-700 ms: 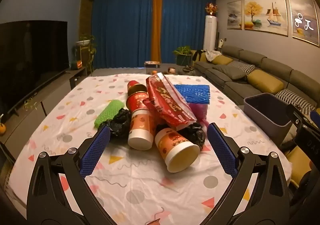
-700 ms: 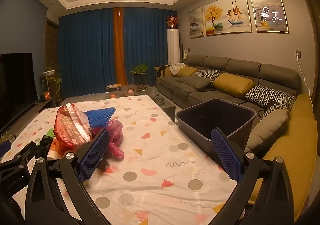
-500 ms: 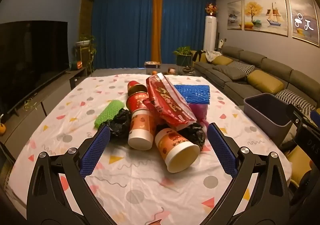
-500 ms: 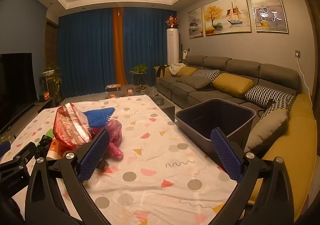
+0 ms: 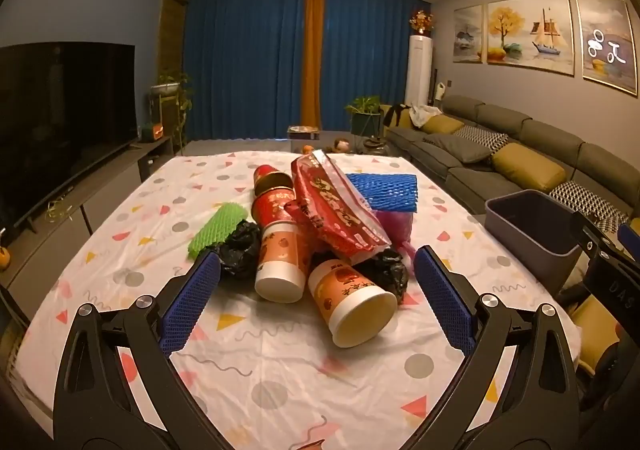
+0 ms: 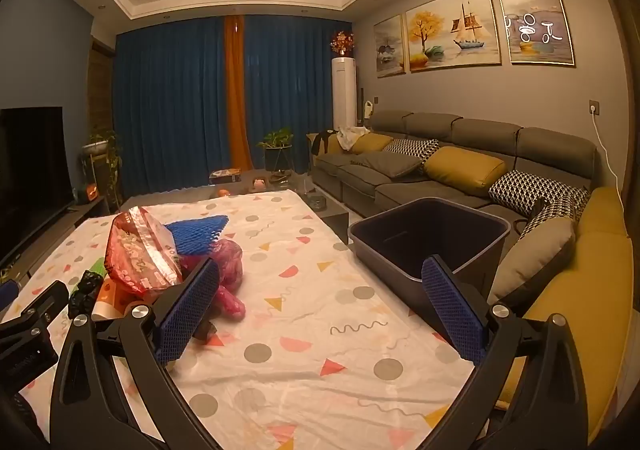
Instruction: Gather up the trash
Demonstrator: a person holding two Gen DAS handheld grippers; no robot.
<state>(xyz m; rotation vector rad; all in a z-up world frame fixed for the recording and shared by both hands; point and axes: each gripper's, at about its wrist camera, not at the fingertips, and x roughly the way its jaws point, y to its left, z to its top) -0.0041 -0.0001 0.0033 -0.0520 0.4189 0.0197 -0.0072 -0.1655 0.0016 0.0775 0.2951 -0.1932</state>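
Observation:
A heap of trash lies mid-table: two orange paper cups [image 5: 352,306] [image 5: 279,262] on their sides, a red can [image 5: 272,197], a red snack bag [image 5: 336,209], blue foam net [image 5: 384,189], green foam net [image 5: 216,223], black bags [image 5: 238,246] and a pink bag [image 6: 230,270]. My left gripper [image 5: 316,290] is open and empty just in front of the heap. My right gripper [image 6: 320,298] is open and empty, right of the heap, above the tablecloth. A dark grey bin [image 6: 428,238] stands at the table's right edge.
The table wears a white patterned cloth [image 5: 280,370]. A grey sofa [image 6: 460,173] with yellow cushions runs along the right. A TV [image 5: 60,113] on a low cabinet is on the left. The right gripper's body [image 5: 608,270] shows in the left wrist view.

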